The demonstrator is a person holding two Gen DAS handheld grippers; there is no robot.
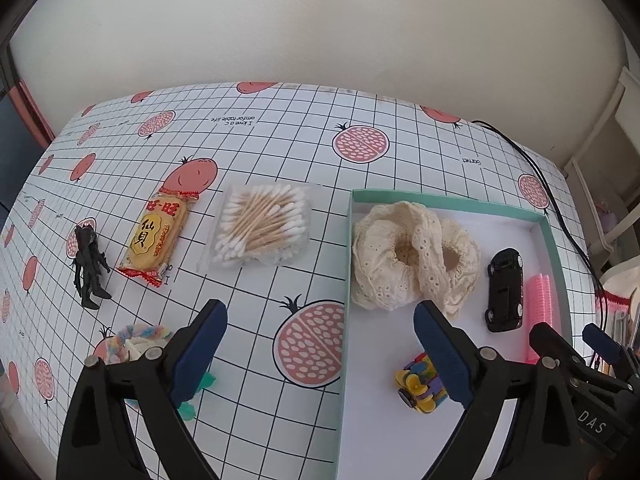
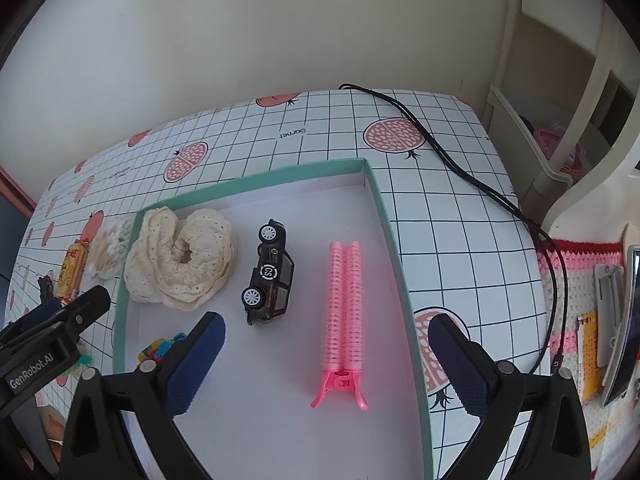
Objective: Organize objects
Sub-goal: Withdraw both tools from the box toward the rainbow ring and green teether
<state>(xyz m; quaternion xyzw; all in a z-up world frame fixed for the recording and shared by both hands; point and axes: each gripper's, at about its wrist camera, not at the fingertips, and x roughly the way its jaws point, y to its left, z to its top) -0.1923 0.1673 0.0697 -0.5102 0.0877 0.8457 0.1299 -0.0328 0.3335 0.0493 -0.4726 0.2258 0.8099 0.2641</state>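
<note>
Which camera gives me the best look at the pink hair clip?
Right wrist: the pink hair clip lies whole and unobstructed inside the teal box. The left wrist view shows only part of it, at the right behind the toy car.

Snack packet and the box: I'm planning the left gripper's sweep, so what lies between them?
In the left wrist view, a clear pack of cotton swabs lies between the snack packet and the box.

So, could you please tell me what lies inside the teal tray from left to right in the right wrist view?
Cream lace fabric → black toy car → pink hair clip, all on the white floor of the teal tray.
</note>
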